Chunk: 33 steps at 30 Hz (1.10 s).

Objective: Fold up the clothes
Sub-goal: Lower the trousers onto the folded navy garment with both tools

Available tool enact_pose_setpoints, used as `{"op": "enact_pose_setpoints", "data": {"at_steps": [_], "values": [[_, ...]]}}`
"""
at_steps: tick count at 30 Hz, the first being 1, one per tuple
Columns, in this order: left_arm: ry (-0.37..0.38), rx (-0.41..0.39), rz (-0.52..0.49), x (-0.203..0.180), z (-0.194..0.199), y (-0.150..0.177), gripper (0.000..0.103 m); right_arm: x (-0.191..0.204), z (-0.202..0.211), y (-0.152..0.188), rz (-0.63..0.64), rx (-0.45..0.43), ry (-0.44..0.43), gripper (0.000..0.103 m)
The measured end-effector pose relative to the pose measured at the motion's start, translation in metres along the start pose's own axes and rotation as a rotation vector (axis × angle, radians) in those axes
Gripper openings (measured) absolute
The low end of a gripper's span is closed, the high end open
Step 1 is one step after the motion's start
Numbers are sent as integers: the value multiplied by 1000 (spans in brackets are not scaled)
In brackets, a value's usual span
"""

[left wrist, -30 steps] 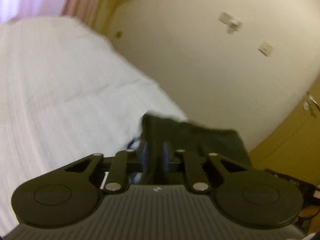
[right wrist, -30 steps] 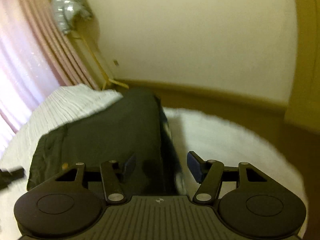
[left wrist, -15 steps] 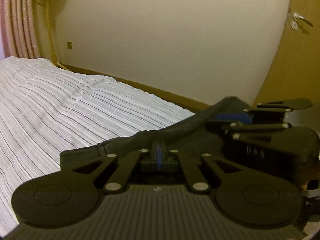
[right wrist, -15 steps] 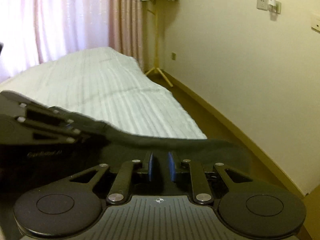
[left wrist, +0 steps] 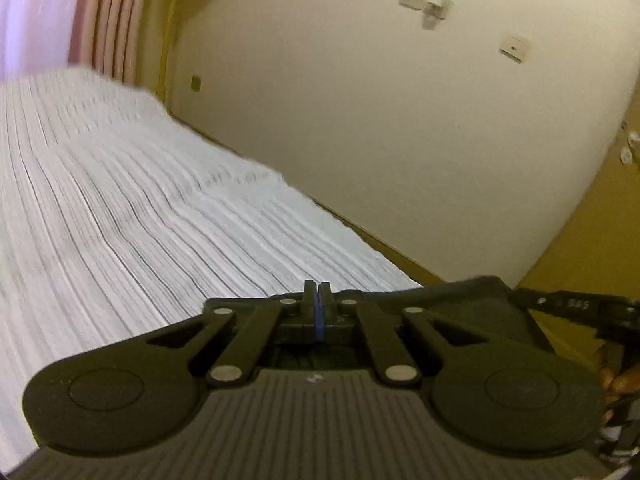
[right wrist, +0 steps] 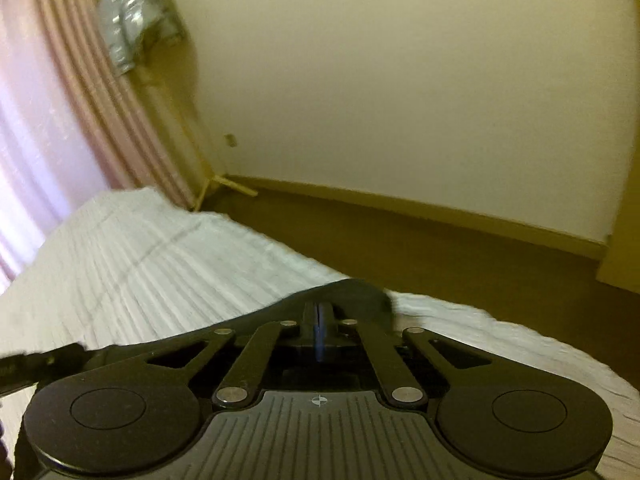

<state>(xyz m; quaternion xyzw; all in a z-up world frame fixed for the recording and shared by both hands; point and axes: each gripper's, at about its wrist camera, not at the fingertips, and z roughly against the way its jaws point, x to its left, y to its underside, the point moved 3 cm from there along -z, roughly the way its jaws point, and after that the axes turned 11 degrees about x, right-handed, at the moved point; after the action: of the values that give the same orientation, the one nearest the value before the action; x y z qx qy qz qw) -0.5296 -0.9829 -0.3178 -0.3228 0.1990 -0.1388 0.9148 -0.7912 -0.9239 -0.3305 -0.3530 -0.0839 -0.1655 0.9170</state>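
Note:
A dark garment (left wrist: 464, 290) lies on the white striped bed (left wrist: 160, 220), and most of it is hidden under my grippers. My left gripper (left wrist: 318, 300) is shut, its blue pads pressed together on the garment's edge. To its right the other gripper's black body (left wrist: 580, 308) shows, with part of a hand (left wrist: 624, 384) behind it. In the right wrist view my right gripper (right wrist: 318, 316) is shut too. A fold of the dark garment (right wrist: 360, 294) bulges just past its fingertips over the bed (right wrist: 160, 260). The left gripper's body (right wrist: 32, 360) shows at the left edge.
The bed's edge runs along a brown floor (right wrist: 440, 248) below a cream wall (left wrist: 380, 120). Pink curtains (right wrist: 60, 120) hang at the left, with a stand carrying a silvery thing (right wrist: 132, 28) in the corner. A wooden door (left wrist: 592, 220) is at the right.
My right gripper's jaws went from wide apart to shut on the garment's edge. The left gripper closed fully on the cloth. Both hands shifted, and less of the garment shows.

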Motion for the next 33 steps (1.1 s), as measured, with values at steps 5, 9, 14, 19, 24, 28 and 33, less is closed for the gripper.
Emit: {"op": "enact_pose_setpoints", "data": {"at_steps": [5, 9, 14, 19, 24, 28, 33], "values": [[-14, 2, -15, -12, 41, 29, 3, 15, 47, 29, 118, -14, -45, 6], [-79, 35, -96, -30, 48, 72, 3, 54, 60, 74, 322, 31, -127, 6], [-124, 19, -146, -29, 49, 87, 3, 60, 51, 109, 450, 20, -25, 5], [-126, 14, -86, -26, 66, 86, 3, 14, 67, 105, 348, 10, 108, 5], [-92, -24, -10, -31, 97, 94, 2, 13, 91, 100, 257, 5, 71, 6], [-144, 1, -57, -37, 92, 112, 5, 25, 110, 119, 239, 13, -73, 7], [-144, -5, -50, -32, 91, 121, 6, 18, 102, 133, 244, 20, -12, 6]]}}
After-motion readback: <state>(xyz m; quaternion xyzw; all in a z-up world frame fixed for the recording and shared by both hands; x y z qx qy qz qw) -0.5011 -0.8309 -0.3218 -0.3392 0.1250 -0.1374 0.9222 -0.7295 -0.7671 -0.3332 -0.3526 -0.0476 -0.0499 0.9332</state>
